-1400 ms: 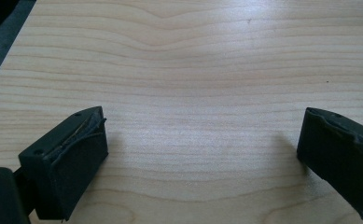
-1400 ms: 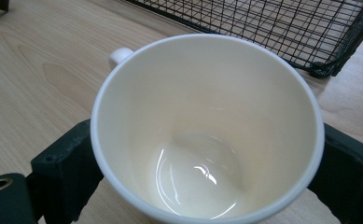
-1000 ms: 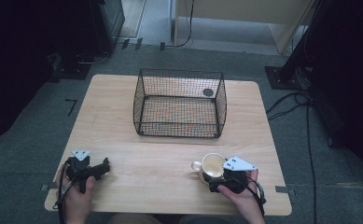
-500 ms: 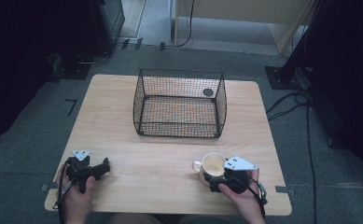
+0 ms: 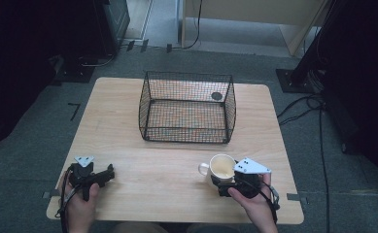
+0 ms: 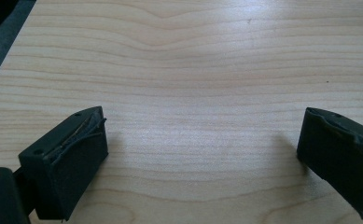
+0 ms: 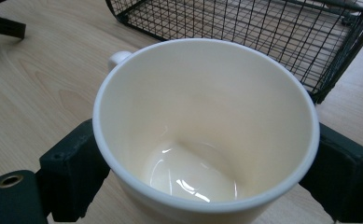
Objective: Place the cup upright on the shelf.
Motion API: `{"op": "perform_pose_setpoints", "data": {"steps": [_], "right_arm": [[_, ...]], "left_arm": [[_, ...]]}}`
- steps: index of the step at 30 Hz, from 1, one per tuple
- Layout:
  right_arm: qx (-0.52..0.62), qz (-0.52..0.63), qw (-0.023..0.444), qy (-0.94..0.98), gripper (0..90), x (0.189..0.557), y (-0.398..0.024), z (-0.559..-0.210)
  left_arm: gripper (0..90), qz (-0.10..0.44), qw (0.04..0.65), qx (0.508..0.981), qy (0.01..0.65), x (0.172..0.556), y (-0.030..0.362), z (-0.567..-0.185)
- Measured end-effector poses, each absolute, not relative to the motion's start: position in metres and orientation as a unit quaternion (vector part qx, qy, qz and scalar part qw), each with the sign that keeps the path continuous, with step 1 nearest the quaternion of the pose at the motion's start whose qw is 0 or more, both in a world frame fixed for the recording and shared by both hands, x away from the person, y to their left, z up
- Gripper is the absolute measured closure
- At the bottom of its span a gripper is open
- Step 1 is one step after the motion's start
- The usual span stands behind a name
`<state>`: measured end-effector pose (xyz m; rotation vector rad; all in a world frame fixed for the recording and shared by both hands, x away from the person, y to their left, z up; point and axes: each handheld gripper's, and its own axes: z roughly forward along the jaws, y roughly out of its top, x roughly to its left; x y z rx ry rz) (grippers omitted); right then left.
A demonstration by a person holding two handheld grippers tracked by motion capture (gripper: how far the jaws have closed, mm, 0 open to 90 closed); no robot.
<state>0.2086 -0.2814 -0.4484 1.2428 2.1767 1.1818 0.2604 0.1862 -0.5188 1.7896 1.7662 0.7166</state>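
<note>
A cream mug stands upright and empty on the wooden table near its front right, handle pointing left. My right gripper is shut on the mug, and in the right gripper view its black jaws press both sides of the mug. At the front left, my left gripper rests low over the table in a hand. In the left gripper view its fingers stand wide apart over bare wood, so the left gripper is open with nothing in it.
A black wire basket sits at the middle back of the table, with a small dark disc near its far right corner. Its near corner rises just beyond the mug. Cables and stands lie on the floor around.
</note>
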Motion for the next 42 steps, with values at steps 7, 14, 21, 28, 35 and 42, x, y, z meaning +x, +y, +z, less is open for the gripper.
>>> {"op": "perform_pose_setpoints", "data": {"steps": [7,14,21,28,35,42], "right_arm": [[0.434,0.422,0.190,0.773,9.5,0.214,-0.277,-0.432],[0.428,0.427,0.195,0.773,9.5,0.220,-0.273,-0.420],[0.419,0.430,0.202,0.774,9.5,0.230,-0.268,-0.405],[0.417,0.432,0.203,0.773,9.5,0.238,-0.263,-0.395],[0.411,0.434,0.207,0.775,9.5,0.248,-0.259,-0.382],[0.409,0.436,0.209,0.774,9.5,0.258,-0.255,-0.371]], "left_arm": [[1.8,0.265,0.261,0.661,0.652,0.260,0.186,-0.519],[1.8,0.265,0.260,0.661,0.652,0.260,0.186,-0.519],[1.8,0.265,0.260,0.661,0.652,0.260,0.186,-0.519],[1.8,0.265,0.260,0.661,0.652,0.260,0.186,-0.519],[1.8,0.265,0.261,0.660,0.653,0.261,0.186,-0.519],[1.8,0.265,0.261,0.660,0.653,0.260,0.186,-0.519]]}}
